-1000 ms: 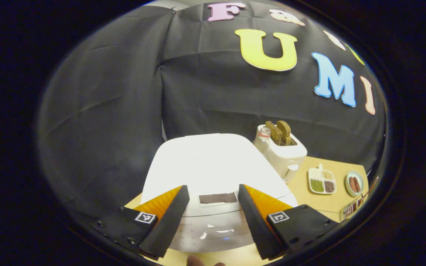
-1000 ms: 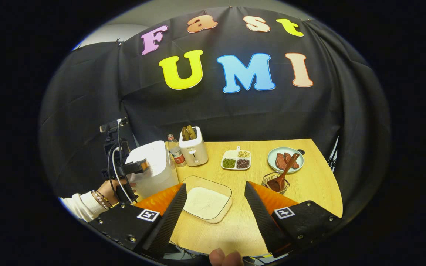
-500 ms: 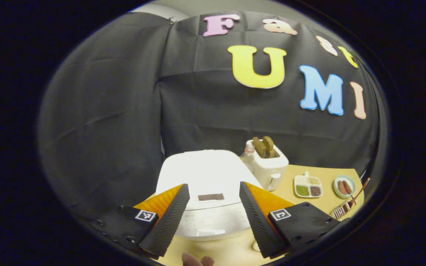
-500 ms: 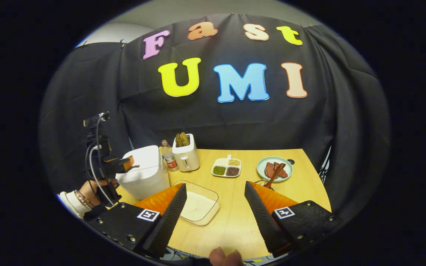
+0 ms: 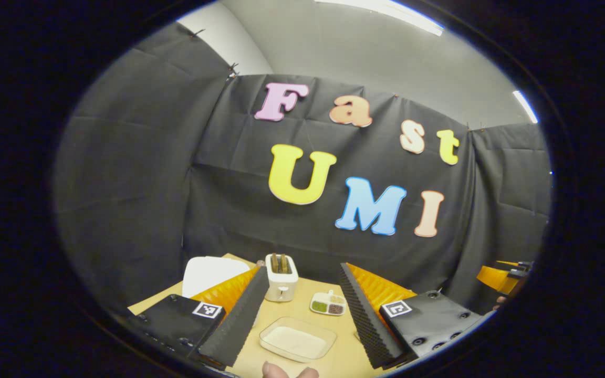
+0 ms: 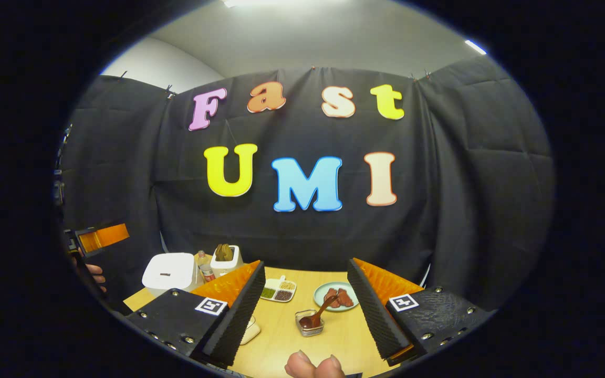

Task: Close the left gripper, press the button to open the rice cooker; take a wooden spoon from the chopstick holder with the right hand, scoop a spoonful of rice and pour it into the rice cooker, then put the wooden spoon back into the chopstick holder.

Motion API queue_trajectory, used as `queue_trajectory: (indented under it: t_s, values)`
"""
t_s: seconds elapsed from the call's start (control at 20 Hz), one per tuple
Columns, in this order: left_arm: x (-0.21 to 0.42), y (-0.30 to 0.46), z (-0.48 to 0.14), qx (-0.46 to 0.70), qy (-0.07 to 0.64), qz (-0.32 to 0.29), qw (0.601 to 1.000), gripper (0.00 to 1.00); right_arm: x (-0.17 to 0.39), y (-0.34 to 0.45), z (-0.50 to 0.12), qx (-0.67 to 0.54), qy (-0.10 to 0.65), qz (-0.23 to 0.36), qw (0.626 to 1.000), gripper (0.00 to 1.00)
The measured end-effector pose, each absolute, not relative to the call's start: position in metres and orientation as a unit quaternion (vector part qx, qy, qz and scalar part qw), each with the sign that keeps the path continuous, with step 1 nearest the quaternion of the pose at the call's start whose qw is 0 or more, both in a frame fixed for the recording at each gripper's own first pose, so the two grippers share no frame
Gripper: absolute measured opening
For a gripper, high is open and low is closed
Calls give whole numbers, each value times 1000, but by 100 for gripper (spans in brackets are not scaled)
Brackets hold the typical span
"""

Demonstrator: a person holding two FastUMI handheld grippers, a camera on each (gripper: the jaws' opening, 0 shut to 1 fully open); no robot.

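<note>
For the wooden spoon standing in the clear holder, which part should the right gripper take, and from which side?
Grip the wooden spoon on its bare handle, above the chopstick holder. The bowl sits down inside the holder and the handle leans up toward the plate, so it is the free part. The right gripper, jaws open, should probably come from above and the near side.

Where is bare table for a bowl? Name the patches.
Bare wood: the front of the table, before the chopstick holder, and between the toaster and the rice tray. Crowded: the back left, round the rice cooker and bottle.
</note>
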State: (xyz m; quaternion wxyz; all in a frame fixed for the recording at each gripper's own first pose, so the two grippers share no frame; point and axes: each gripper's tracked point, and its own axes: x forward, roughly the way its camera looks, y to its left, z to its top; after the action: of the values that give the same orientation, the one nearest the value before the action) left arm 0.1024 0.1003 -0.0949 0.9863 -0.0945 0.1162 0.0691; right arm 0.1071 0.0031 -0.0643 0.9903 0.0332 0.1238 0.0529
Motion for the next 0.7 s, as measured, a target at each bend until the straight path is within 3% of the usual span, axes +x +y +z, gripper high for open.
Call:
queue_trajectory:
  t_s: [0.2, 0.45, 0.7]
  values:
    - [54, 51, 4, -54, 44, 68, 995, 93, 94, -7, -12, 62, 75, 54, 994, 96]
    - [22, 27, -10, -63, 74, 65, 993, 94, 79, -20, 20, 12, 38, 27, 999, 96]
    - [4, 52, 2, -52, 54, 95, 993, 93, 68, 2, 18, 14, 47, 50, 998, 96]
